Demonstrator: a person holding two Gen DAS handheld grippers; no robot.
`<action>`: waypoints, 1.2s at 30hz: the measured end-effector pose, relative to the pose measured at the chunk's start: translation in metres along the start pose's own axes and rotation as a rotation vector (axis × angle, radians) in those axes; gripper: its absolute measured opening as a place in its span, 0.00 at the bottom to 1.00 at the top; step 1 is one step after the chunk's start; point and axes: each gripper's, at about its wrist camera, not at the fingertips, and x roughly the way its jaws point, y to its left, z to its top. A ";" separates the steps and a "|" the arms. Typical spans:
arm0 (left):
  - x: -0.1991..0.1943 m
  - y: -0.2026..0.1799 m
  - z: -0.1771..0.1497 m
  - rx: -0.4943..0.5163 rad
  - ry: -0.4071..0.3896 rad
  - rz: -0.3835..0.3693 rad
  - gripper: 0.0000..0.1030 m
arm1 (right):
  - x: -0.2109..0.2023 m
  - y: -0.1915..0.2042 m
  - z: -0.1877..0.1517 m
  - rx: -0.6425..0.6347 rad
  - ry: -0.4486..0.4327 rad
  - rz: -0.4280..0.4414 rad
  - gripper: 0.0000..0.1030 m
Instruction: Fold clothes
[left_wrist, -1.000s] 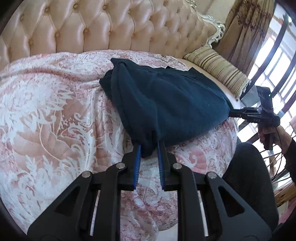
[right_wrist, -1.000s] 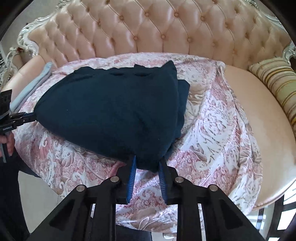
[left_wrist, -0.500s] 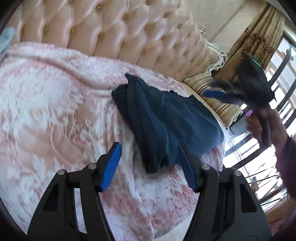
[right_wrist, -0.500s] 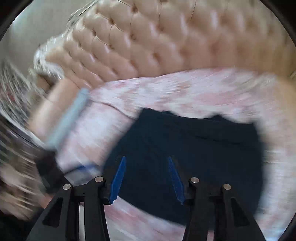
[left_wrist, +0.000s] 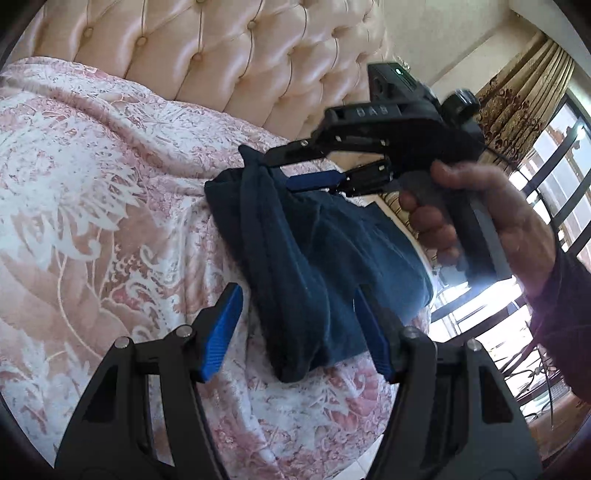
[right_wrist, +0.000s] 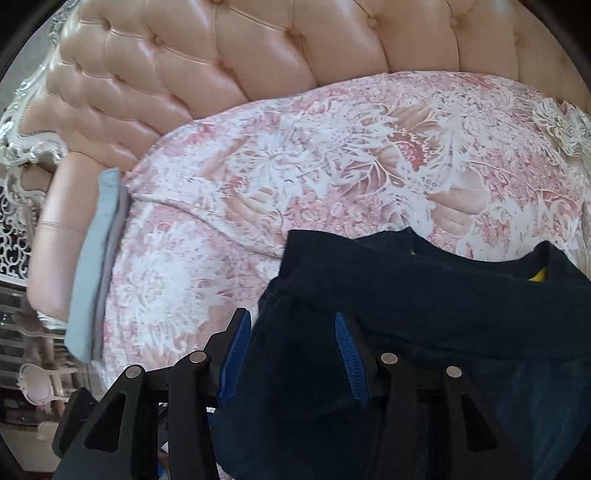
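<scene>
garment (left_wrist: 317, 258): dark navy, lying on the pink floral cover (left_wrist: 92, 192) of a tufted sofa (left_wrist: 207, 48), already doubled into a narrow stack with a thick rolled edge on its left side as the left view shows it. collar with a yellow tag faces the sofa back in the right view.

left gripper (left_wrist: 299, 328): jaws spread, released, straddling the near end of the stack; pads do not press the cloth.

right gripper (right_wrist: 291, 354): jaws apart over the far corner of the garment, cloth lies between them but is not pinched. in the left view its upper finger sits at the far corner, near the sofa back; touch there cannot be told.

judged step: re-grip both ends for the next fold.

notes for doing it well:
- bite through all layers at each corner, not just the top ply, or the stack will shear.
- take matching corners on the same long edge so the fold line stays square.
- lift only enough to clear the cover; the loose cover may drag along.
- light blue cloth (right_wrist: 96, 266) at the armrest stays well apart; leave it.
</scene>
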 end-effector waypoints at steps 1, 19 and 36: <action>0.002 0.000 -0.001 -0.003 0.007 0.004 0.64 | 0.002 0.000 0.002 0.001 0.007 -0.008 0.48; 0.003 0.002 -0.001 -0.026 0.006 -0.012 0.64 | 0.034 0.035 0.046 -0.054 0.191 -0.258 0.49; -0.003 -0.011 -0.004 0.073 -0.009 -0.064 0.64 | 0.025 0.023 0.040 -0.044 0.122 -0.302 0.21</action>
